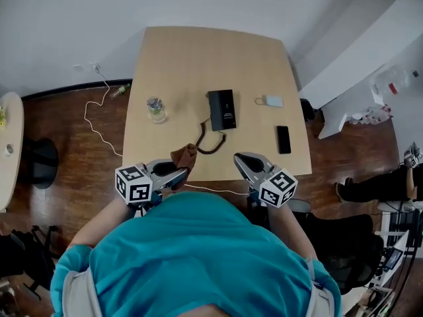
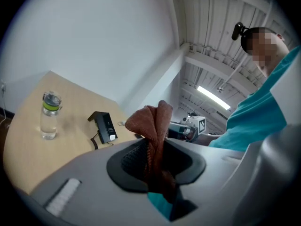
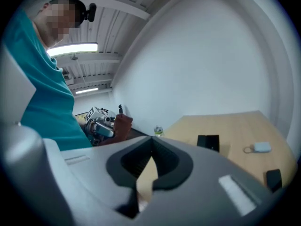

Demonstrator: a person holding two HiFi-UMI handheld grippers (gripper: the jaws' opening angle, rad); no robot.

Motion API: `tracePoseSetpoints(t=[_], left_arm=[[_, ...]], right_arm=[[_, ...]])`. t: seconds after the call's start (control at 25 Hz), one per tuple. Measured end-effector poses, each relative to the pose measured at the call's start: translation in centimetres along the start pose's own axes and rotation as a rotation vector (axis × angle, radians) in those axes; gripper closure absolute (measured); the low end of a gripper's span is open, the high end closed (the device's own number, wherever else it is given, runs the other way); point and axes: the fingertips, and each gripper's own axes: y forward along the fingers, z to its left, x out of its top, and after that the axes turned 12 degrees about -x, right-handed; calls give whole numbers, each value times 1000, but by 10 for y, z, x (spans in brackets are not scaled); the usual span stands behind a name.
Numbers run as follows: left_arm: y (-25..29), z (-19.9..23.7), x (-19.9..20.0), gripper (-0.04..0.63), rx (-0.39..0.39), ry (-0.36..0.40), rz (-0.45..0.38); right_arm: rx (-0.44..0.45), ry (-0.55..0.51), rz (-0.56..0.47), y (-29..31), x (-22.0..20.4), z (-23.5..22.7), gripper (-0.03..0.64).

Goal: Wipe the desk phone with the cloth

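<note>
While waiting at the near edge of the table point(image 1: 198, 51), well short of any wiping, holds both grippers close to the body. Farthest left on the top, a water bottle point(image 1: 156, 108), upright and clear of the work. Next, the left gripper point(image 1: 181, 173): clenched on the brown cloth point(image 2: 153, 126), pinched mid-fold with a loose tuft standing past the tips, likely meant as the wiping face. Mid-table, well apart from both grippers, the black desk phone point(image 1: 222, 109), lying flat with its cord point(image 1: 213, 144) curling toward the near edge. Then the right gripper point(image 1: 241, 160): tips pressed together on nothing, probably left free to steady the phone. Farther right, a small white tag point(image 1: 273, 101) and a dark mobile point(image 1: 283, 139), both lying apart from the phone.
</note>
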Motion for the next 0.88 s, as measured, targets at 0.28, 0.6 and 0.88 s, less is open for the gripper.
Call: tracePoseSetpoints(t=[0.28, 0.6, 0.88], left_arm=[[96, 53, 34, 491, 90, 91, 124], [172, 160, 65, 491, 436, 291, 404], [228, 250, 95, 491, 485, 548, 660]], right_arm=[[48, -33, -34, 0, 2, -92, 615], [126, -75, -45, 7, 1, -192, 615], [36, -62, -48, 27, 4, -218, 615]])
